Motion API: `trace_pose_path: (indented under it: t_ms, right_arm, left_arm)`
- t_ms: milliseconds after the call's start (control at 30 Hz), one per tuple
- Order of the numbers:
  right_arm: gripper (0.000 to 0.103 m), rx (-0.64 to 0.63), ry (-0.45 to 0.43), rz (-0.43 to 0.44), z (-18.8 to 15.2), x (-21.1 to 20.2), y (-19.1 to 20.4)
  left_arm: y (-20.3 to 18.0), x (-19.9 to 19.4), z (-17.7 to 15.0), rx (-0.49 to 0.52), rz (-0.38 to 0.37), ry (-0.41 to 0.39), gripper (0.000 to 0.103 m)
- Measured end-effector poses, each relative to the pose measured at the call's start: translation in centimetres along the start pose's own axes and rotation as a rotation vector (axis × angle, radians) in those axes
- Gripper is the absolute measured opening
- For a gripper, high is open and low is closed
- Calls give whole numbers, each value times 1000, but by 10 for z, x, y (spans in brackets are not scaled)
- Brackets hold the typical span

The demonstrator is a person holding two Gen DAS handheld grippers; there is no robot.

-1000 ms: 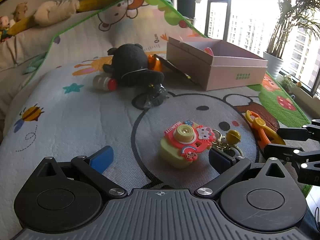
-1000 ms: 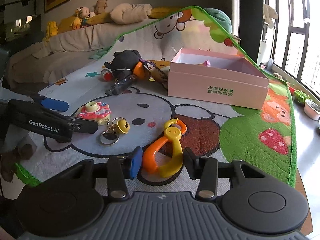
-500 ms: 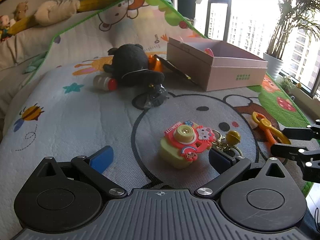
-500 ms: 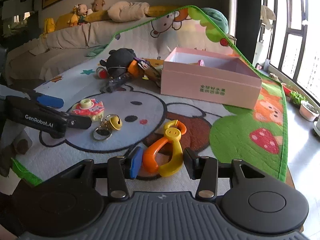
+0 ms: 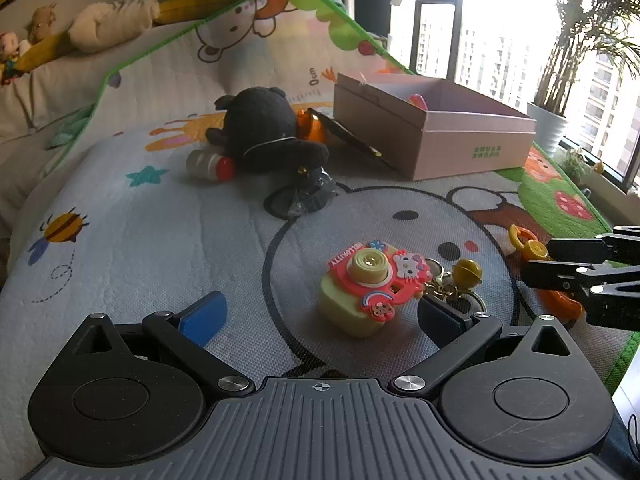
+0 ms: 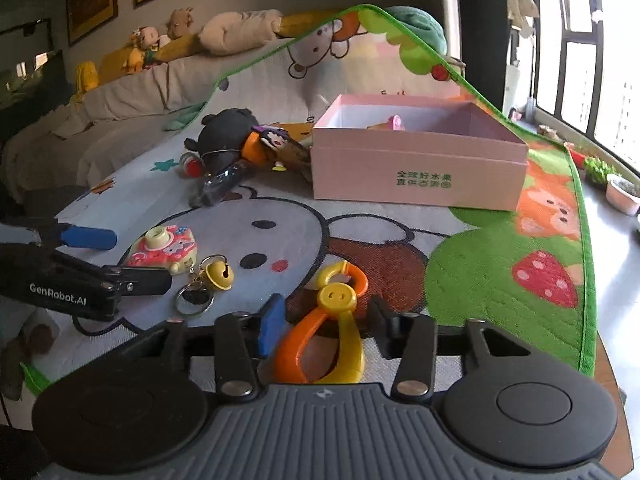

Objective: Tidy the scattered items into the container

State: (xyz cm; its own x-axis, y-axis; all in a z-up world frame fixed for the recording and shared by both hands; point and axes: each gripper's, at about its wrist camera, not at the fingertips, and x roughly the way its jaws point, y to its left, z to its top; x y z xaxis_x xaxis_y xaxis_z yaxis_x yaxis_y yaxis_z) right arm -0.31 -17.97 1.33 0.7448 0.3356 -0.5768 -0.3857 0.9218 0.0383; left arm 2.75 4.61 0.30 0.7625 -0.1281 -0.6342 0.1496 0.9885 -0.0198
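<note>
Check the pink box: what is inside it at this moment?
Inside the pink box, one small pink item pokes above the near wall. The wall hides the box floor, so anything else inside cannot be seen.

Sofa (image 6: pixel 120 120) w/ plushies (image 6: pixel 140 46), potted plant (image 5: pixel 548 128) by window.

A: The left wrist camera is sitting low and close over the play mat (image 5: pixel 132 232), looking forward and down toward the pink box (image 5: pixel 440 140) and windows.

B: The right wrist camera is looking likewise from further right. Both are sharing the toy camera (image 6: pixel 164 246), box (image 6: pixel 416 168) and mat (image 6: pixel 400 236).
</note>
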Motion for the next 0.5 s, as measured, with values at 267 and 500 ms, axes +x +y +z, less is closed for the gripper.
trace_pose_path:
  t_ms: [267, 500]
  right_arm:
    - [29, -13, -10, -4, -2, -5, -1]
    - [12, -1, -30, -31, -4, -18, -9]
  left_arm:
    - [-1, 0, 0, 3, 2, 1, 103]
    - [3, -8, 1, -53, -86, -7, 103]
